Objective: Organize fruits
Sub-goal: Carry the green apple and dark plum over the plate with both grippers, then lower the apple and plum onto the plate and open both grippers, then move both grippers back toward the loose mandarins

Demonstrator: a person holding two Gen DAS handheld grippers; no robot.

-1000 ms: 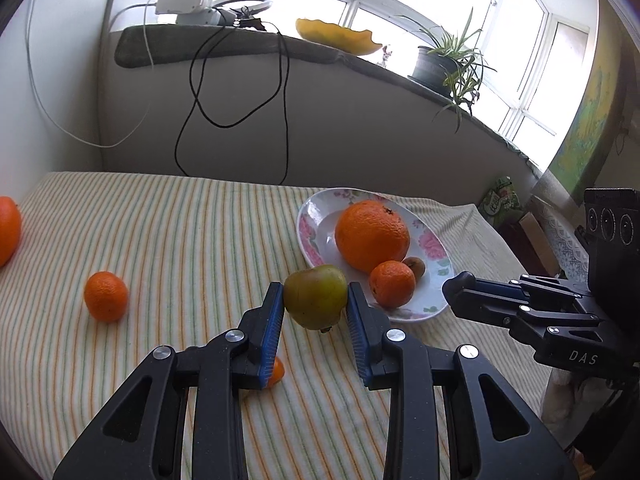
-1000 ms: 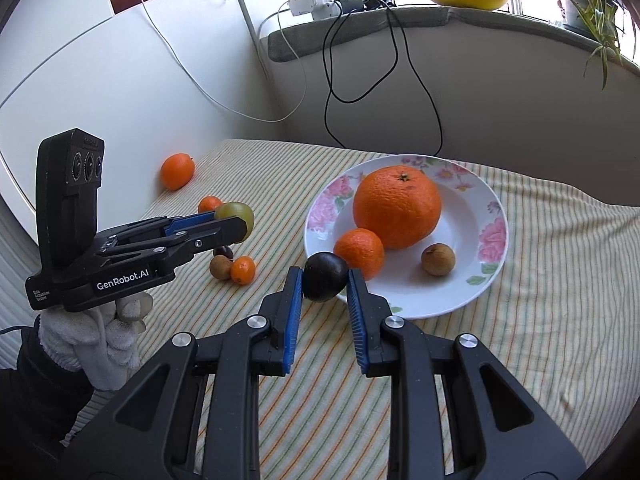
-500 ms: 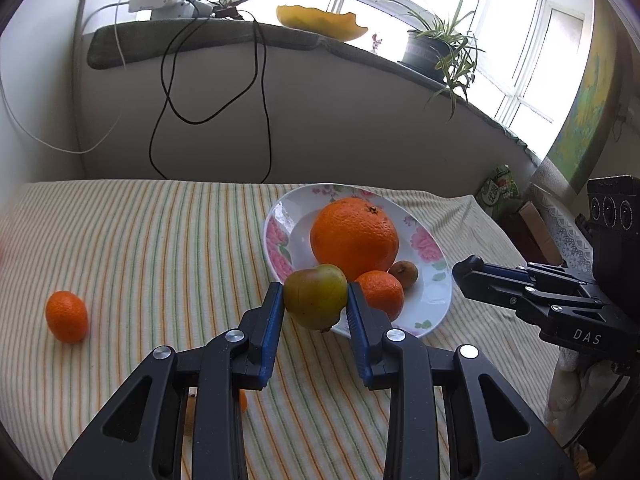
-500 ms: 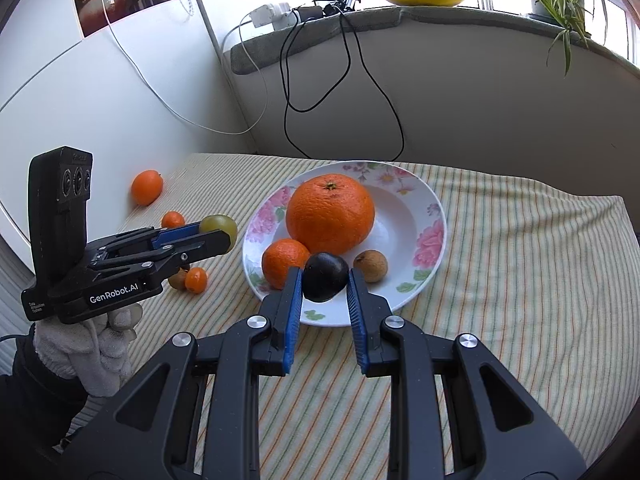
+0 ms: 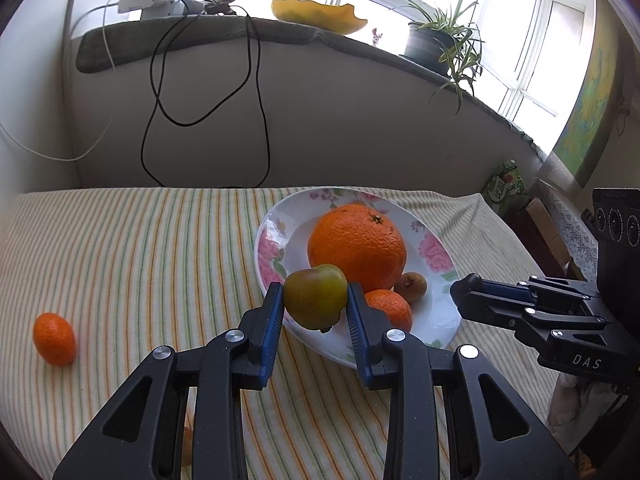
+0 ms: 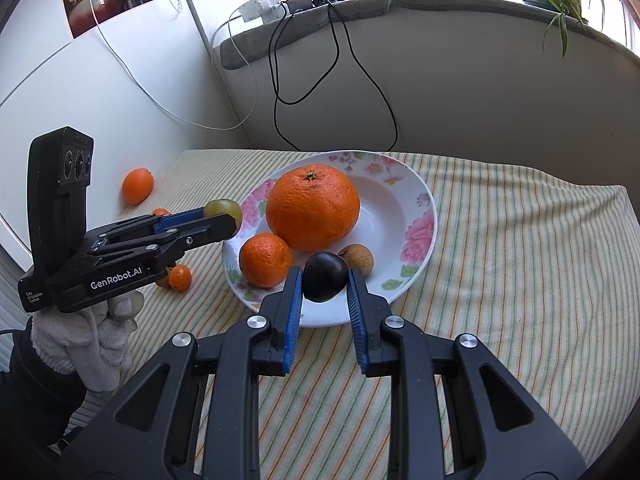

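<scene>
My left gripper (image 5: 315, 305) is shut on a green-yellow fruit (image 5: 316, 301), held over the near left rim of a flowered white plate (image 5: 276, 236). On the plate lie a big orange (image 5: 356, 252), a small mandarin (image 5: 390, 312) and a brown fruit (image 5: 411, 286). My right gripper (image 6: 325, 282) is shut on a dark plum (image 6: 325, 282) over the plate's (image 6: 416, 216) near rim, just in front of the brown fruit (image 6: 358, 258). In the right wrist view the left gripper (image 6: 224, 220) with its green fruit (image 6: 223, 208) hangs at the plate's left edge.
A striped cloth (image 5: 140, 248) covers the table. Loose fruit lies left of the plate: a mandarin (image 5: 54, 338), another one (image 6: 137, 186) near the wall, and small kumquats (image 6: 179, 277). Black and white cables (image 5: 160, 92) hang from the windowsill behind. A gloved hand (image 6: 80, 336) holds the left gripper.
Both grippers have moved toward the plate with their fruit. The green fruit and the plum now hang over the plate's near rim instead of short of it.
</scene>
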